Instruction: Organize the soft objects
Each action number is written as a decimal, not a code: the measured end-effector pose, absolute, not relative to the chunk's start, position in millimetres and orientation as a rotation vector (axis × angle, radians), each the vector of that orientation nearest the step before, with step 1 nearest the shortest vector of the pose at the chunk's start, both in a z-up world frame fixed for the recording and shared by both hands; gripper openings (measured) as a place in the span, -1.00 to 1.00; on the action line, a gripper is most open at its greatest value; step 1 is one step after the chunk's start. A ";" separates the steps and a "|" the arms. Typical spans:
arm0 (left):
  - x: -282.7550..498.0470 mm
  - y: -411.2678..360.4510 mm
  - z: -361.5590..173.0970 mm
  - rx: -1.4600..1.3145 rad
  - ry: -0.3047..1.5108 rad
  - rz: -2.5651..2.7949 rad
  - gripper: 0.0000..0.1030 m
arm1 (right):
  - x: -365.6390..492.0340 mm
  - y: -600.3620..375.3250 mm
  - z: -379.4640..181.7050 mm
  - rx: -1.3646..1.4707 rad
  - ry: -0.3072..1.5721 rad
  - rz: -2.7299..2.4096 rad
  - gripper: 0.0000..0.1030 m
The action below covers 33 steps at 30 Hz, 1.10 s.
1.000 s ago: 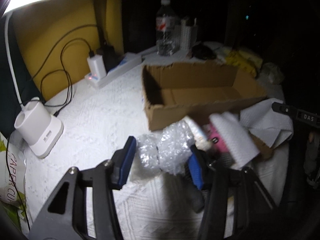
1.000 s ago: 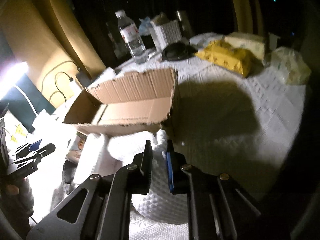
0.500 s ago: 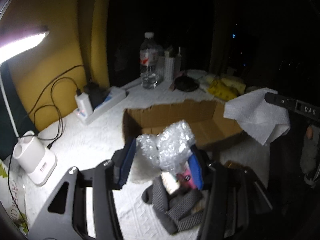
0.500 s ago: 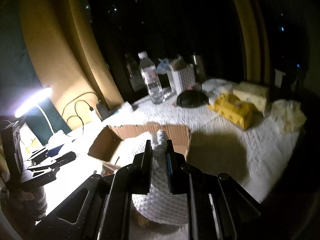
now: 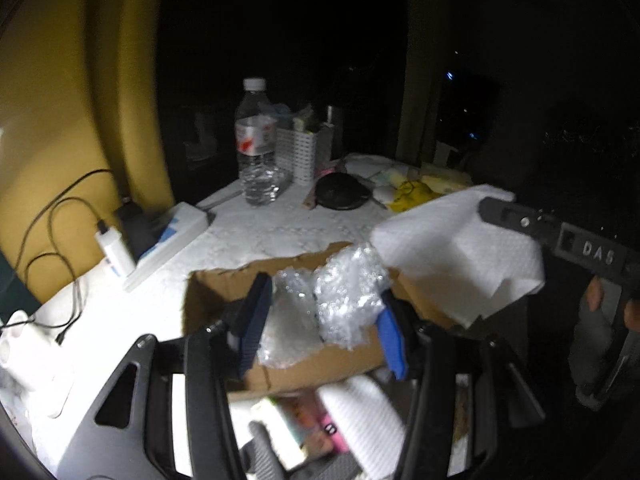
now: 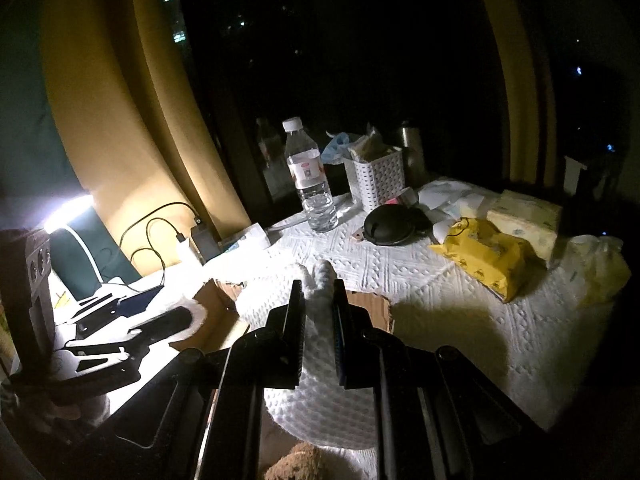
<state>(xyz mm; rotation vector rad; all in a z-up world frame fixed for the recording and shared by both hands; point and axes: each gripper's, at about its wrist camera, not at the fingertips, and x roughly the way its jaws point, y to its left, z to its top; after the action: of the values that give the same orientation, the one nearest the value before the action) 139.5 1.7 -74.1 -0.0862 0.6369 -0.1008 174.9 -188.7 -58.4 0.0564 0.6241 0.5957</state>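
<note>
The left gripper (image 5: 320,320) fingers clamp bubble wrap (image 5: 340,300) above the cardboard box (image 5: 320,356); the right gripper (image 6: 318,336) fingers pinch a white paper towel (image 6: 316,392).

Bubble wrap (image 5: 340,300): a second ago it lies on the tablecloth (image 5: 280,236); we now see it lifted between the left gripper (image 5: 320,320) fingers, over the open cardboard box (image 5: 312,360).
Left gripper: we see it raised from table level to above the box's near wall.
White paper towel (image 5: 460,256): on the table beside the box before; now we see it hanging in the air from the right gripper (image 6: 318,344), by the box's right end.
Right gripper: we see it risen well above the table, jaws clamped on the towel as before.
</note>
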 end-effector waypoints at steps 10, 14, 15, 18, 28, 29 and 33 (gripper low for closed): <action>179.8 -21.9 -106.9 -0.110 0.737 -0.130 0.00 | 203.5 -183.7 -101.6 0.084 0.707 0.616 -0.74; 192.8 -30.7 -122.2 -0.121 0.780 -0.137 0.00 | 211.8 -181.3 -120.7 0.081 0.745 0.616 -0.74; 195.6 -33.0 -125.5 -0.121 0.791 -0.140 0.00 | 213.0 -181.3 -124.3 0.080 0.750 0.615 -0.74; 202.1 -41.9 -134.3 -0.113 0.827 -0.148 0.01 | 215.8 -182.6 -131.5 0.077 0.757 0.609 -0.74; 214.5 -57.7 -152.1 -0.107 0.907 -0.166 0.06 | 211.5 -193.2 -127.6 0.057 0.715 0.609 -0.25; 214.7 -58.8 -152.7 -0.105 0.914 -0.173 0.07 | 211.1 -194.2 -127.0 0.057 0.715 0.608 -0.17; 212.6 -60.2 -150.4 -0.104 0.915 -0.177 0.26 | 207.8 -198.8 -124.8 0.061 0.710 0.588 0.04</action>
<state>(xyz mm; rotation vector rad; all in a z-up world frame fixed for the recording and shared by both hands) 212.6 -60.2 -150.4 -0.1039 0.9155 -0.1770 207.8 -198.8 -124.8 0.0614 0.7101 0.5879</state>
